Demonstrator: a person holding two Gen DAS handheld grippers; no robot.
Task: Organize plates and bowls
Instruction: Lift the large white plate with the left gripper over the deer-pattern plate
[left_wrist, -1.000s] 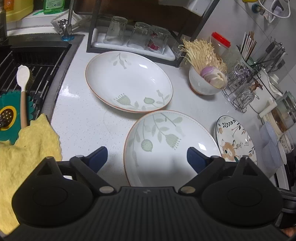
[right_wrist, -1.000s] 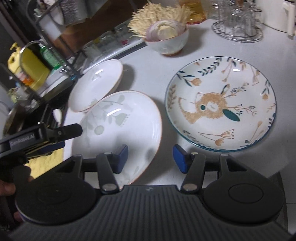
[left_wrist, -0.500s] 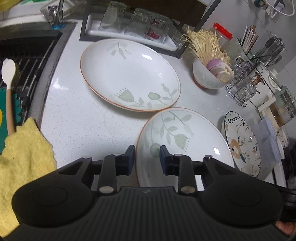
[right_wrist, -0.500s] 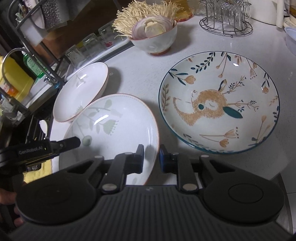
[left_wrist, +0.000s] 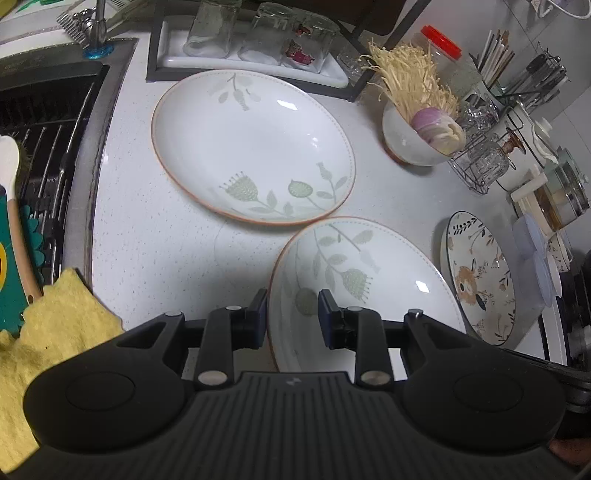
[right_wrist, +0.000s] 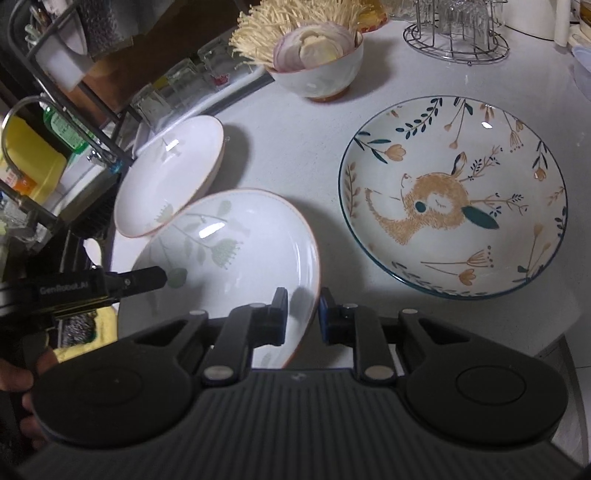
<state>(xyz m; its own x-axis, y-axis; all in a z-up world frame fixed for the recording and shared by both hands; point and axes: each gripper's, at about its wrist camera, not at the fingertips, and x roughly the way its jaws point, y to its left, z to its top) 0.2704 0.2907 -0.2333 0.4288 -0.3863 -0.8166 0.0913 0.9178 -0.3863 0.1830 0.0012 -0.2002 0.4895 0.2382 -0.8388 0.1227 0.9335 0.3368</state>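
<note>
Two white plates with green leaf prints and orange rims lie on the white counter. The near plate (left_wrist: 369, 288) (right_wrist: 236, 251) is gripped on opposite rims: my left gripper (left_wrist: 291, 314) is shut on its left rim and my right gripper (right_wrist: 301, 314) is shut on its right rim. Its far edge is raised over the rim of the far plate (left_wrist: 251, 147) (right_wrist: 170, 173). A blue-rimmed plate with a fox drawing (right_wrist: 454, 199) (left_wrist: 480, 277) lies to the right. A white bowl (right_wrist: 321, 74) (left_wrist: 413, 144) holds enoki mushrooms and onion slices.
A sink (left_wrist: 40, 147) with a black rack and a spoon is at the left, with a yellow cloth (left_wrist: 48, 332) beside it. A tray of upturned glasses (left_wrist: 258, 40) stands at the back. A wire glass rack (right_wrist: 454, 33) and jars stand at the right.
Both grippers went from wide open to shut on opposite rims of the near leaf plate. The plate has lifted a little, and its far edge now overlaps the far plate.
</note>
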